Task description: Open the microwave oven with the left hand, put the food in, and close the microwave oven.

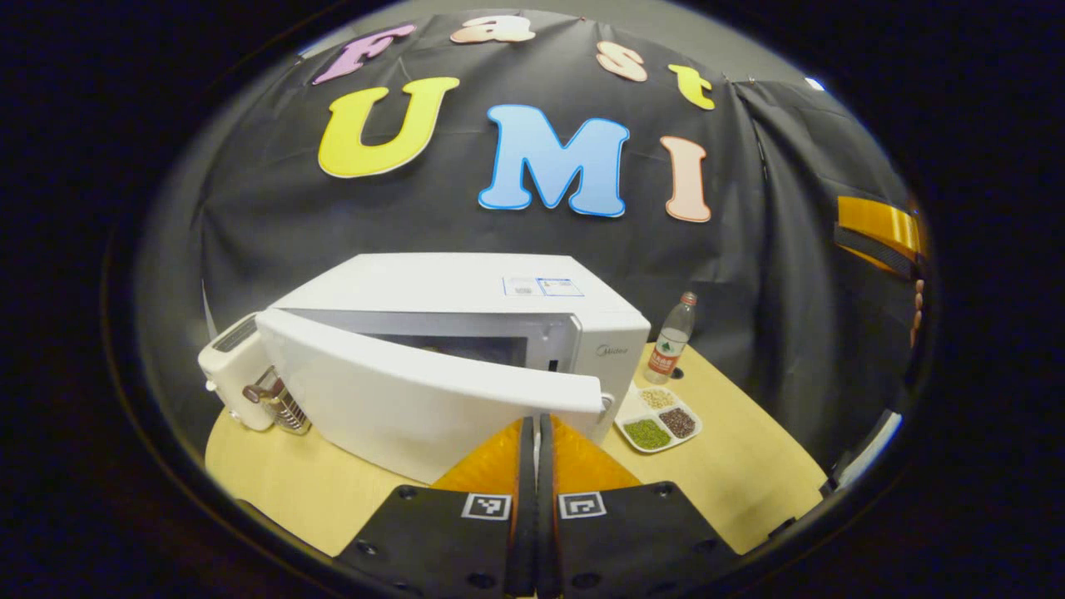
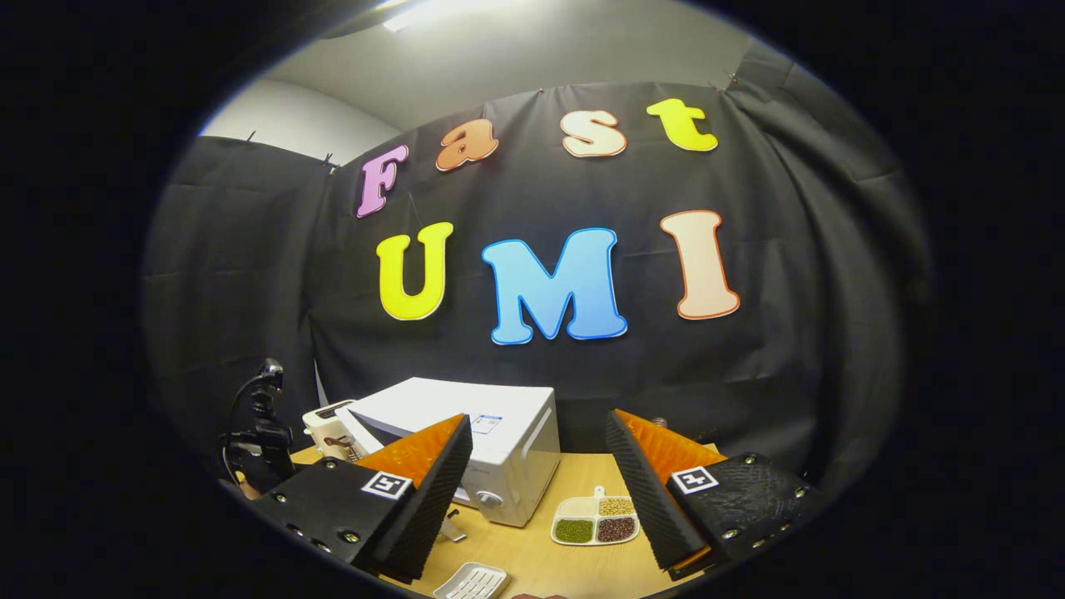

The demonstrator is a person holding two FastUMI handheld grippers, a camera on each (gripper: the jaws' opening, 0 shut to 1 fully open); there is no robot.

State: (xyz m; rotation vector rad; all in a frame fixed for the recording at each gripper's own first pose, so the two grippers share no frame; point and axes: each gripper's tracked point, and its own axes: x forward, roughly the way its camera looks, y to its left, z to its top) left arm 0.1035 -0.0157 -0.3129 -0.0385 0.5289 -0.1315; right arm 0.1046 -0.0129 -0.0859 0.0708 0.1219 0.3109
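While riding low over the wooden table [image 1: 732, 491], left gripper [image 1: 537, 424] showing its two fingers pressed together with nothing between them, tips sitting right at the free edge of the microwave door [image 1: 416, 399]. Door swinging partly ajar, hinged on the far left side, dark opening of the microwave [image 1: 466, 287] showing behind it. Just right of the door edge, divided dish of food [image 1: 659, 420] resting on the table, green, brown and pale grains in its three sections. Behind the dish, a water bottle [image 1: 671, 339] standing upright beside the microwave's corner. To the left, a white toaster [image 1: 233, 366] sitting against the microwave's side.

In the right gripper view, right gripper [image 2: 541, 491] hanging well above the table with fingers spread wide, gripping nothing; dish of food lying between them lower down, a small white tray [image 2: 473, 581] at the near edge, microwave farther back
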